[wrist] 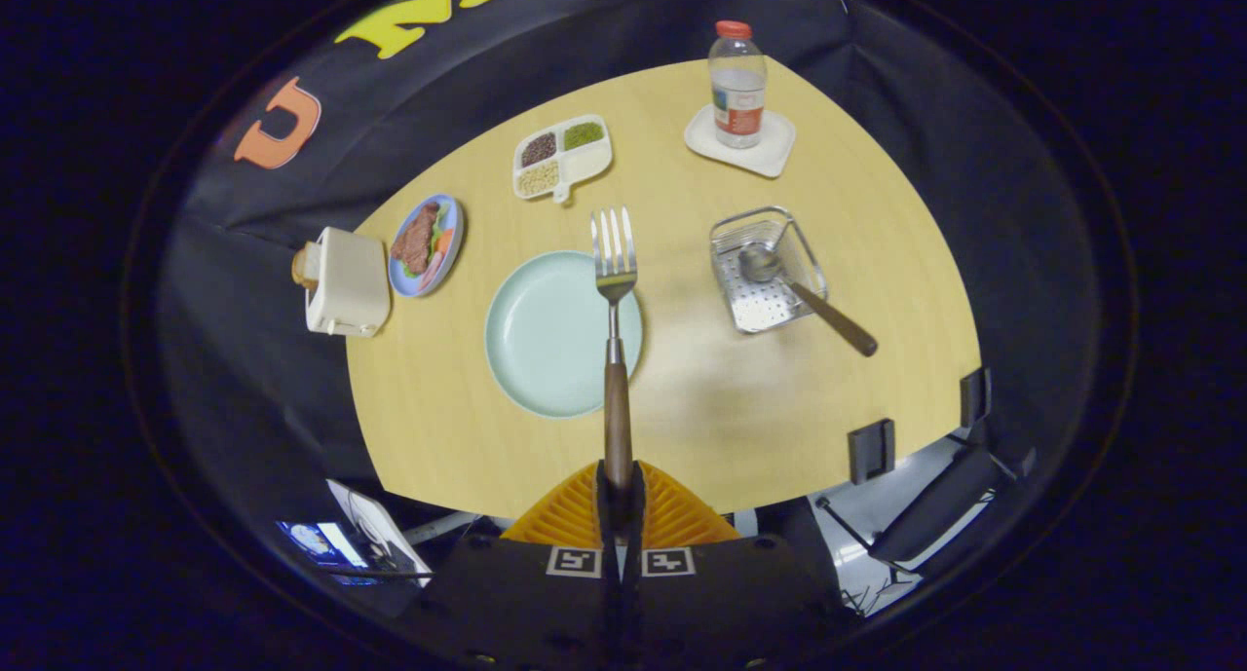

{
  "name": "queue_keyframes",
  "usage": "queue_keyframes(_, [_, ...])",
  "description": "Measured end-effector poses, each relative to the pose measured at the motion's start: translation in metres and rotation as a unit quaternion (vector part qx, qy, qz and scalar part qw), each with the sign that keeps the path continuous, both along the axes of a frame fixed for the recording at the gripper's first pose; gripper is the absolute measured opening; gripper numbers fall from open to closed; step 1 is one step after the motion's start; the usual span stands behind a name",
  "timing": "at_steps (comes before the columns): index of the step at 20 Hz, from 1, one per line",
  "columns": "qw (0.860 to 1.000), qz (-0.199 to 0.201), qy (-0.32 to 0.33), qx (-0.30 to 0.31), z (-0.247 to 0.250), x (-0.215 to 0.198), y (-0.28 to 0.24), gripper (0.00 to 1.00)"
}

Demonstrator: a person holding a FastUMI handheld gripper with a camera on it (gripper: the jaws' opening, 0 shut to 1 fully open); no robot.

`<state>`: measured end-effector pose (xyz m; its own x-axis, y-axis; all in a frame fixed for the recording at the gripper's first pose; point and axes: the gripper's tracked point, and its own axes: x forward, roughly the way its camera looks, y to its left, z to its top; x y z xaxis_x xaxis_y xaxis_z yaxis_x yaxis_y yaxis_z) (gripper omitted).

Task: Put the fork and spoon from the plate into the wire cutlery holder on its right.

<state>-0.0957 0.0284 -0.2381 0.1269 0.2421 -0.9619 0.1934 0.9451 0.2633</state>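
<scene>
Pale wooden tabletop [701, 408] carries a toaster [346, 281], a food plate [426, 244], a divided dish [562, 157] and a bottle [737, 85] on a coaster [740, 145]. Nothing lies between the plate [546, 340] and the wire cutlery holder [767, 270], where the spoon [804, 296] rests, handle over the rim. Gripper [619, 486] is held high, looking down, jaws clamped on the fork [615, 291] handle, tines over the plate's far rim.
</scene>
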Motion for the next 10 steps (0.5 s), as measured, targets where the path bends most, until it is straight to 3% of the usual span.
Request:
queue_keyframes(3, [1.000,-0.006,0.012,-0.006,-0.001,-0.003,-0.039,0.00])
queue_keyframes(10, [0.998,-0.002,0.070,0.010,-0.025,-0.007,-0.069,0.00])
